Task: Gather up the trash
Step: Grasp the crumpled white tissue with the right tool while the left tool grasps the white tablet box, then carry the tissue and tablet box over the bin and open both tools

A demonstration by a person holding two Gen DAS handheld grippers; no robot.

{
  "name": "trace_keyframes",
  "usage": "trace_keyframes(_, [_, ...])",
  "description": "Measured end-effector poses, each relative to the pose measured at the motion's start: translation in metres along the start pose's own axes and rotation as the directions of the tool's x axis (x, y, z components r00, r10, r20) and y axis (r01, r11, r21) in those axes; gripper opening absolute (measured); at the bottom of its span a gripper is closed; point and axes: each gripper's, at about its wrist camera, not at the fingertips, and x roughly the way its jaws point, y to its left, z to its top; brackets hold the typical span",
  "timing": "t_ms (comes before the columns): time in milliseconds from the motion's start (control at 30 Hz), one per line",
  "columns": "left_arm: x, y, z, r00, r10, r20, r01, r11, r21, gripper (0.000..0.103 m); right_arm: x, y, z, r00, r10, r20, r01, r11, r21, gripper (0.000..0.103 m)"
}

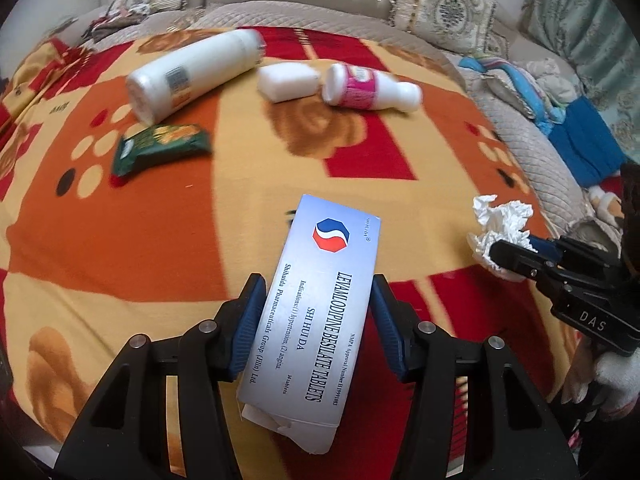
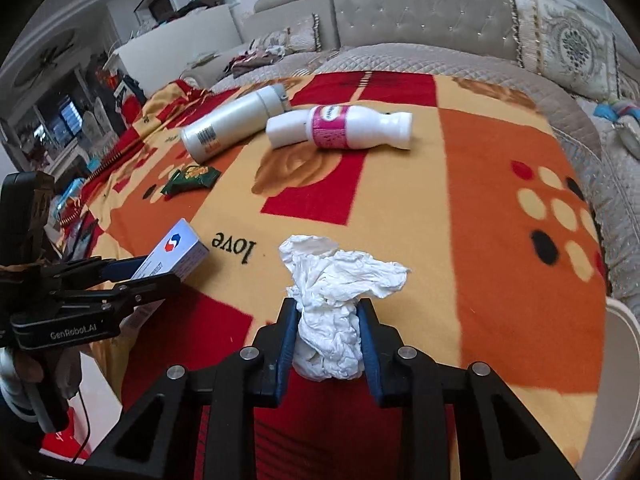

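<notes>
My left gripper [image 1: 318, 286] is shut on a silver tablet box [image 1: 320, 304] with a red and blue logo, held above the patterned blanket [image 1: 160, 240]. My right gripper [image 2: 330, 308] is shut on a crumpled white tissue [image 2: 336, 292], also lifted over the blanket. Each gripper shows in the other's view: the right gripper [image 1: 516, 258] with the tissue [image 1: 500, 224] at the right, the left gripper [image 2: 136, 280] with the box [image 2: 176, 252] at the left. Further back lie a tall white bottle [image 1: 192, 74], a small white tub [image 1: 286, 82], a pink-labelled bottle [image 1: 368, 88] and a green wrapper [image 1: 162, 148].
The blanket covers a low surface in front of a beige tufted sofa [image 2: 420, 12] with patterned cushions [image 2: 572, 44]. Clothes and a blue cloth [image 1: 580, 140] lie on the sofa to the right. A cabinet and shelves [image 2: 60, 120] stand at the far left.
</notes>
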Motion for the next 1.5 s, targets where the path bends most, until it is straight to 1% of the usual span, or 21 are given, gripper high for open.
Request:
trace_keyframes(367, [0.002, -0.060, 0.004, 0.997, -0.075, -0.016, 0.076, 0.995, 0.063, 0.052, -0.050, -0.047, -0.028, 0.998, -0.043, 0.054, 0.038, 0.995, 0.089, 0.029])
trace_keyframes(700, [0.007, -0.131, 0.011, 0.987, -0.156, -0.026, 0.158, 0.977, 0.142, 0.052, -0.092, -0.104, -0.052, 0.988, -0.117, 0.098, 0.096, 0.976, 0.197, 0.029])
trace_keyframes(867, [0.018, -0.165, 0.014, 0.979, -0.196, -0.053, 0.202, 0.966, 0.164, 0.052, -0.106, -0.132, -0.068, 0.983, -0.158, 0.094, 0.130, 0.960, 0.247, 0.029])
trace_keyframes(1033, [0.031, -0.194, 0.016, 0.966, -0.241, -0.091, 0.253, 0.952, 0.173, 0.052, -0.117, -0.163, -0.086, 0.977, -0.197, 0.075, 0.166, 0.938, 0.304, 0.029])
trace_keyframes(1200, [0.044, -0.223, 0.021, 0.953, -0.276, -0.125, 0.296, 0.936, 0.191, 0.052, -0.121, -0.185, -0.101, 0.973, -0.224, 0.054, 0.192, 0.919, 0.344, 0.029])
trace_keyframes(1433, [0.056, -0.252, 0.021, 0.937, -0.309, -0.162, 0.338, 0.919, 0.202, 0.052, -0.120, -0.213, -0.122, 0.968, -0.250, 0.014, 0.224, 0.891, 0.394, 0.029])
trace_keyframes(1500, [0.060, -0.260, 0.021, 0.930, -0.323, -0.176, 0.355, 0.914, 0.197, 0.052, -0.119, -0.220, -0.127, 0.967, -0.256, 0.003, 0.232, 0.882, 0.411, 0.029])
